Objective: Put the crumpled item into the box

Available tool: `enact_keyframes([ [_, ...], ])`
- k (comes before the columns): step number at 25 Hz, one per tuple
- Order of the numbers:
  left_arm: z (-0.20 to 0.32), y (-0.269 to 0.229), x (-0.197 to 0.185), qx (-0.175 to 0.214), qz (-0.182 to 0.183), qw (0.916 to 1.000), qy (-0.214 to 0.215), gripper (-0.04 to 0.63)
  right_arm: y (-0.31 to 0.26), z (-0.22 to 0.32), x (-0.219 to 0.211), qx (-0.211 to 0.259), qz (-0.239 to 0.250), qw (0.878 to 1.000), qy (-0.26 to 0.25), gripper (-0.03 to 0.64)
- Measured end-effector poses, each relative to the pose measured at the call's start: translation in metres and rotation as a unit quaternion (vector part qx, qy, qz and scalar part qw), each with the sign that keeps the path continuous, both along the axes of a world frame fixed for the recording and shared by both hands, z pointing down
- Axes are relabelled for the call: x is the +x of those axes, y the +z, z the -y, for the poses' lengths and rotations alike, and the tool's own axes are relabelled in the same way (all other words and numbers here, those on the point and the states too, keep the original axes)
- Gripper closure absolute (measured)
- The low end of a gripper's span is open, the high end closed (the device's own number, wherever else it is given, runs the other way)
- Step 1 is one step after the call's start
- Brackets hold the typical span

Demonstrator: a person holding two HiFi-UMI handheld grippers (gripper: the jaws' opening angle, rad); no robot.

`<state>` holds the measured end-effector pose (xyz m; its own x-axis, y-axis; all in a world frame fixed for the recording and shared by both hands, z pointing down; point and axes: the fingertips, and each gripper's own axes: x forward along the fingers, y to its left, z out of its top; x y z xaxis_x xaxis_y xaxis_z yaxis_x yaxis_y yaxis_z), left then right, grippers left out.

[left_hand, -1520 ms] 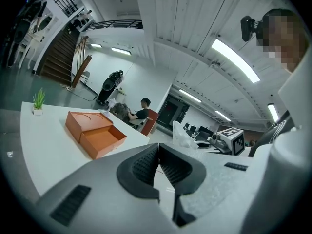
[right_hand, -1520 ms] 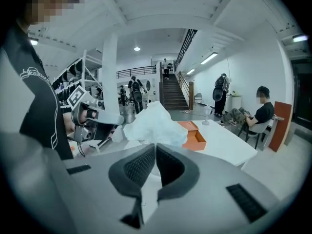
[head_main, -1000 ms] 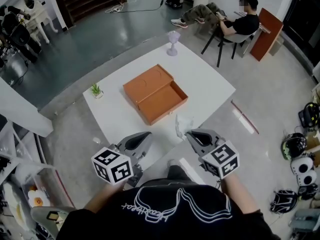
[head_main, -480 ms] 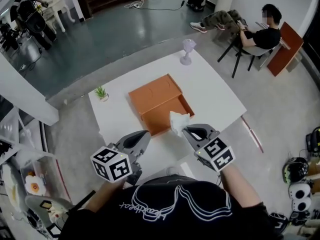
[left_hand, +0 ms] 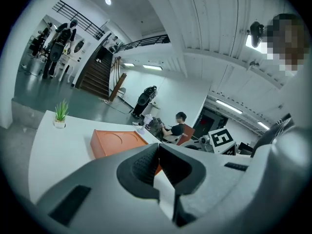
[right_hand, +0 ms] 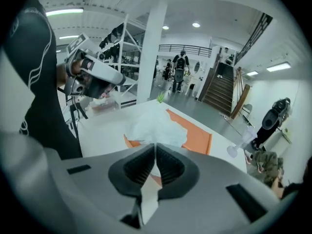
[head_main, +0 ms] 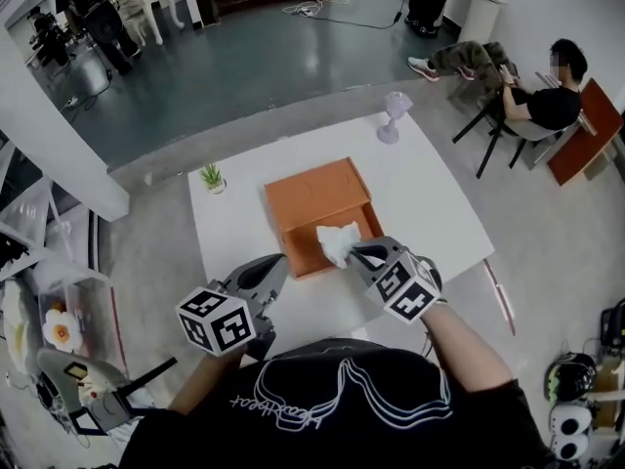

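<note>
The orange box [head_main: 322, 208] lies open on the white table [head_main: 430, 213], its lid flat on the far side. My right gripper [head_main: 356, 252] is shut on the crumpled white tissue [head_main: 337, 242] and holds it over the box's near tray. In the right gripper view the tissue [right_hand: 156, 128] bulges out just past the closed jaws of the right gripper [right_hand: 155, 147], with the box [right_hand: 197, 138] behind it. My left gripper [head_main: 270, 270] hangs over the table's near left part, shut with nothing in it. In the left gripper view its tips [left_hand: 158, 147] meet in front of the box [left_hand: 117, 141].
A small potted plant [head_main: 211, 177] stands left of the box and a pale lilac goblet [head_main: 393, 117] near the table's far edge. A person sits on a chair [head_main: 542, 110] beyond the table's far right. White shelving [head_main: 39, 262] stands on the floor at left.
My right gripper has carried the tissue forward from the table's near edge to above the box's open tray. The left gripper has hardly moved.
</note>
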<state>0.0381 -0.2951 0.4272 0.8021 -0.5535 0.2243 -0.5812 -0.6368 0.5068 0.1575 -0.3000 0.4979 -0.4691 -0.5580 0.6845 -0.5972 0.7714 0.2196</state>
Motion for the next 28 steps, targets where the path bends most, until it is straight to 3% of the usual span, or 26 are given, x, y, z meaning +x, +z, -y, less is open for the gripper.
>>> enact_keyframes([
  [13, 0.01, 0.022, -0.024, -0.014, 0.001, 0.9959, -0.089, 0.589, 0.064, 0.033, -0.017, -0.058, -0.103, 0.984, -0.132, 0.601],
  [28, 0.022, 0.032, -0.034, -0.016, -0.001, 0.9925, -0.121, 0.589, 0.126, 0.059, -0.017, -0.13, -0.206, 0.952, -0.183, 0.598],
])
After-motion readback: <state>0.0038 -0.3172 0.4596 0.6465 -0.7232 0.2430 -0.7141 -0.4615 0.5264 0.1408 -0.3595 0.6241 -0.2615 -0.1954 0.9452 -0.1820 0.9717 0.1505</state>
